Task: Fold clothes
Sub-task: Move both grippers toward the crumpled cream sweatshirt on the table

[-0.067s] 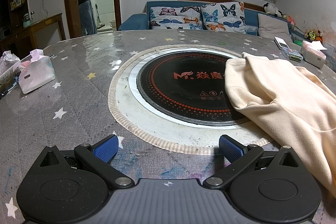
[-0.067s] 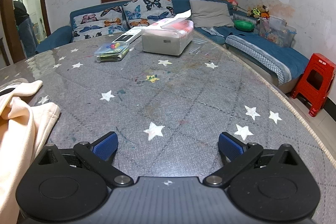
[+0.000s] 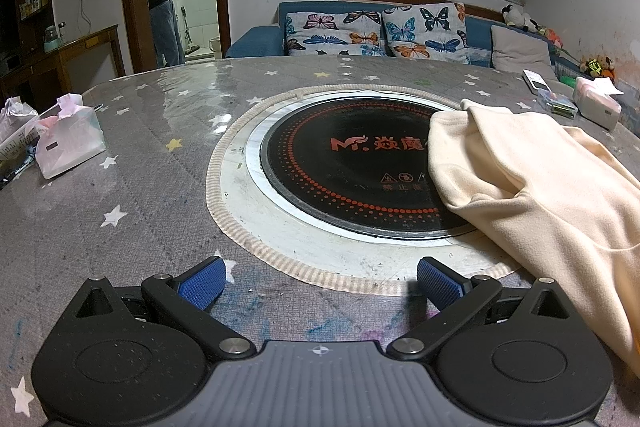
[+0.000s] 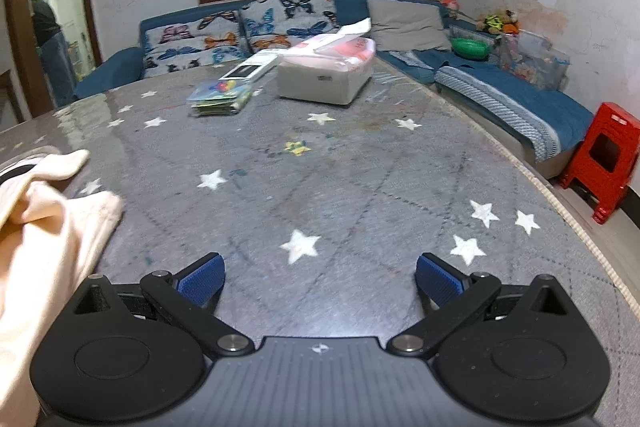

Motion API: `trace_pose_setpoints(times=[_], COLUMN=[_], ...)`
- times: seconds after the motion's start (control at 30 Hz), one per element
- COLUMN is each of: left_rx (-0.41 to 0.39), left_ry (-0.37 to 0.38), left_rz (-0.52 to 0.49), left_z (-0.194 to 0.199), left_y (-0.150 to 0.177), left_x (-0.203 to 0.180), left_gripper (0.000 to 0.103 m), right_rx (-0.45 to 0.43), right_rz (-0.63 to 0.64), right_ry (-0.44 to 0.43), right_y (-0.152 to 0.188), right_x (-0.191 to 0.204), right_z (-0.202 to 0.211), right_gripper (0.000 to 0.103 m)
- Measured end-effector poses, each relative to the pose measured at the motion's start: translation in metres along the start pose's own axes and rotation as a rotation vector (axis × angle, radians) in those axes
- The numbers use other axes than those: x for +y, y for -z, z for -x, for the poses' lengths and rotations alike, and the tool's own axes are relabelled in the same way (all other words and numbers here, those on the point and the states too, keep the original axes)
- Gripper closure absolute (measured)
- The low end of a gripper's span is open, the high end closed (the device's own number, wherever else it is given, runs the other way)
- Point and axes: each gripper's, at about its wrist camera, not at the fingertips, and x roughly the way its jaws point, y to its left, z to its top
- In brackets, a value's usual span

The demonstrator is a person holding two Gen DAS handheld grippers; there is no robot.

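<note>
Round table under grey star-printed cloth spread beneath and ahead of both claws, black circular induction hob with red dotted ring and silver rim set into it straight ahead of the left gripper. Cream fleece garment, crumpled and unfolded, lying ahead and to the right of the left gripper, overlapping the hob's right edge; same garment at the left of the right gripper. Blue ribbed pads of both grippers spread wide apart, holding nothing, above bare cloth.
</note>
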Motion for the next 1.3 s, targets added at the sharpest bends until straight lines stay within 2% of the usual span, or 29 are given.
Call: trace_pose_setpoints(times=[0.13,0.23,0.33,0.6,1.0,1.3], left_rx=[0.018,0.021,0.023,0.05,0.058,0.066], left_ry=[-0.006,-0.005,0.005,0.057,0.113,0.115], left_rz=[0.001,0.006,0.002,-0.003,-0.036,-0.065], left_z=[-0.003,0.008,0.014,0.038,0.059,0.068], left_y=[-0.003,-0.002,0.002,0.008,0.014,0.018], left_x=[0.002,-0.005,-0.011,-0.033,-0.063,-0.072], left_gripper=[0.0,0.0,0.0,0.0,0.0,0.0], right_rx=[-0.004,-0.061,-0.027,-0.003,0.022,0.014], right_rz=[0.025,0.048,0.081,0.166,0.221,0.261], right_ry=[-0.007,-0.029,-0.072,-0.122,-0.194,-0.229], right_y=[-0.001,0.014,0.02,0.038,0.064,0.072], right_x=[0.004,0.009,0.018,0.039,0.054,0.067], right_z=[0.004,0.034,0.054,0.092,0.127,0.14], right_gripper=[0.0,0.0,0.0,0.0,0.0,0.0])
